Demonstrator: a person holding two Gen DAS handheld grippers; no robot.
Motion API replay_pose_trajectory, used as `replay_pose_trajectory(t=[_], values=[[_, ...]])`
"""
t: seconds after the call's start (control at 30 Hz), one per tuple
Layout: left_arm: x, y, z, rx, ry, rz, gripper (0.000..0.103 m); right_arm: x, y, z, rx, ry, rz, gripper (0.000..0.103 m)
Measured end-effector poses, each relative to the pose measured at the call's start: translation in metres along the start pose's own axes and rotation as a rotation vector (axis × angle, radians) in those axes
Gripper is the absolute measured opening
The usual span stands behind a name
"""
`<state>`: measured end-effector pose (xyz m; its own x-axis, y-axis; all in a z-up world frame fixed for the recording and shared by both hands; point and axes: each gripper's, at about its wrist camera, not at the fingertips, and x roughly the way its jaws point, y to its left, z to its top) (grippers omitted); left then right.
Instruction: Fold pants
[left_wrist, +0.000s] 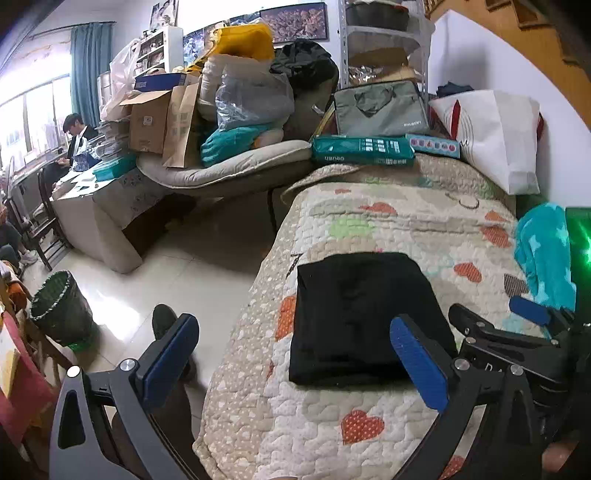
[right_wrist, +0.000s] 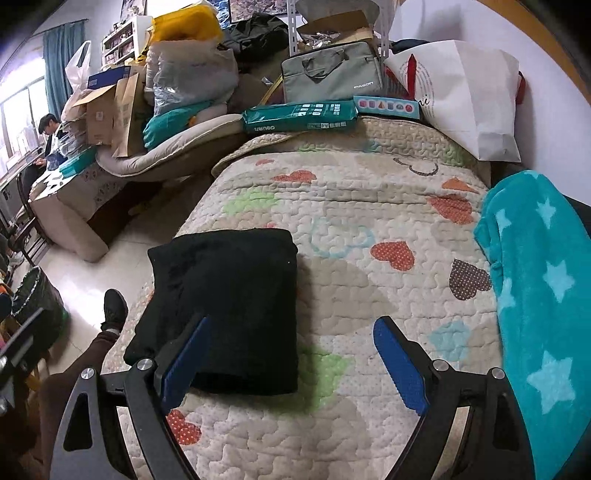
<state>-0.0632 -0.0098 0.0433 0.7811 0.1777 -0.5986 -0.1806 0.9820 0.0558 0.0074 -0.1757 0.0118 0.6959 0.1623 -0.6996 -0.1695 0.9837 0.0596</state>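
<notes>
The black pants (left_wrist: 362, 317) lie folded into a compact rectangle near the left edge of the quilted bed (left_wrist: 406, 221). My left gripper (left_wrist: 295, 354) hovers above and in front of the pants, wide open with nothing between its blue pads. The right gripper's blue fingers (left_wrist: 528, 310) show at the right of the left wrist view. In the right wrist view the pants (right_wrist: 229, 306) lie left of centre. My right gripper (right_wrist: 291, 362) is held above the quilt (right_wrist: 369, 184) beside them, open and empty, and its left pad (right_wrist: 188, 362) overlaps the pants in the picture.
A teal star blanket (right_wrist: 535, 295) lies along the bed's right side. At the bed's far end sit a green package (right_wrist: 299, 118), a grey laptop bag (right_wrist: 328, 74) and a white paper bag (right_wrist: 465, 96). A bin (left_wrist: 59, 306) and a person's shoe (right_wrist: 114, 310) are on the floor at left.
</notes>
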Motion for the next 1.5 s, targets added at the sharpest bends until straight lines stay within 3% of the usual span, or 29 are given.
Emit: replay_pose_trajectory(t=[0.23,1.5], values=[[0.002,-0.007,-0.007,0.036,0.039,0.045,0.103,-0.002,0.007,-0.004,-0.029,-0.002,0.003,0.093],[0.024,-0.005,-0.024,0.004,0.200,0.005,0.103,0.010,0.010,-0.013,-0.023,0.059,-0.013,0.094]])
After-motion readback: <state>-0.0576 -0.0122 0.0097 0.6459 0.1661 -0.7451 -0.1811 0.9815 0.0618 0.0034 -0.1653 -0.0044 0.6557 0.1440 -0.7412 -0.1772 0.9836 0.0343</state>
